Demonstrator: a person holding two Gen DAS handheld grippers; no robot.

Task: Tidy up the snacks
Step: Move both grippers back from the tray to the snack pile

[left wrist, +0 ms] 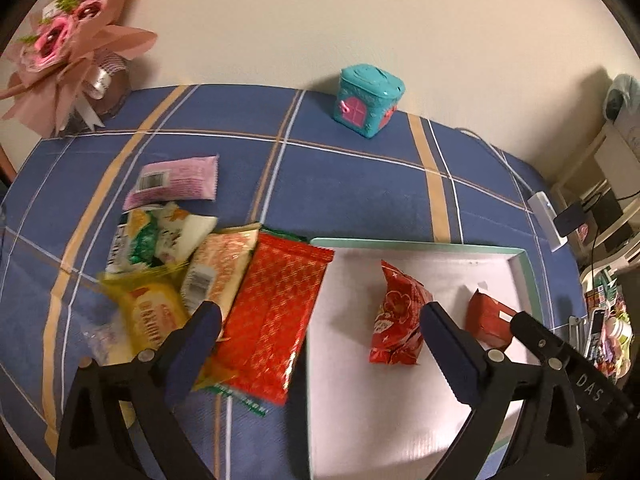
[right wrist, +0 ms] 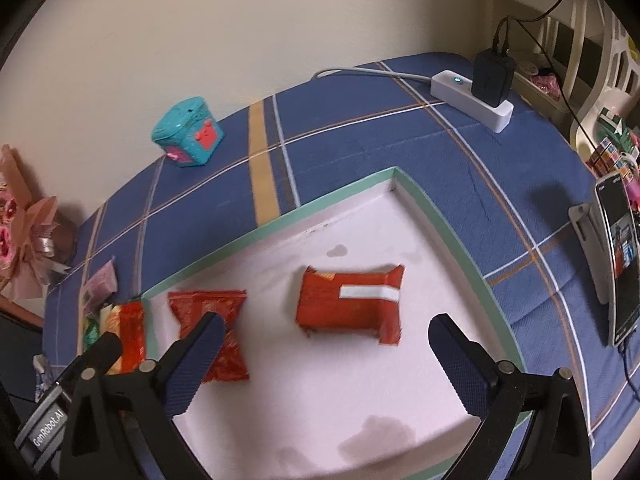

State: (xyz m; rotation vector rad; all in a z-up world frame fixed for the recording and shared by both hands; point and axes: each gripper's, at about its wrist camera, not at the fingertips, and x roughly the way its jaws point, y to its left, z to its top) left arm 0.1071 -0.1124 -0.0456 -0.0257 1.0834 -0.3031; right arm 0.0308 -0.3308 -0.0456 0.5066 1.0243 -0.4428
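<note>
Both hand-held grippers are wide and empty: left hand-held gripper (left wrist: 320,336) hangs over the seam between the loose pile and the tray (left wrist: 416,245), right hand-held gripper (right wrist: 326,344) over the tray floor. Two snacks are already in the tray: a puffy red bag (left wrist: 396,320) toward its left side and a red-orange block pack (right wrist: 350,304) with a white strip near the middle, apart from each other. Reads as between picks, both drops done and nothing between either set of jaws. Left to sort, on the blue plaid tabletop (left wrist: 360,184) just left of the tray: a flat red foil pack (left wrist: 276,316) lying against the tray's left edge, an orange pack (left wrist: 222,268) tucked partly under it, a yellow pack (left wrist: 150,312), a green-white pack (left wrist: 160,236) and a pink pack (left wrist: 176,180) furthest back. They overlap, so top-first order matters. Best next target, in my judgement, is the red foil pack: it's on top and nearest the left jaws. It's flat and slick, so come down low across its narrow width and close firmly; a shallow pinch may skid or drag the orange one along. Place it in the open floor at the tray's near side, clear of the two already there. Teal box (left wrist: 366,100) at the back and the power strip (right wrist: 472,100) are not in the way.
</note>
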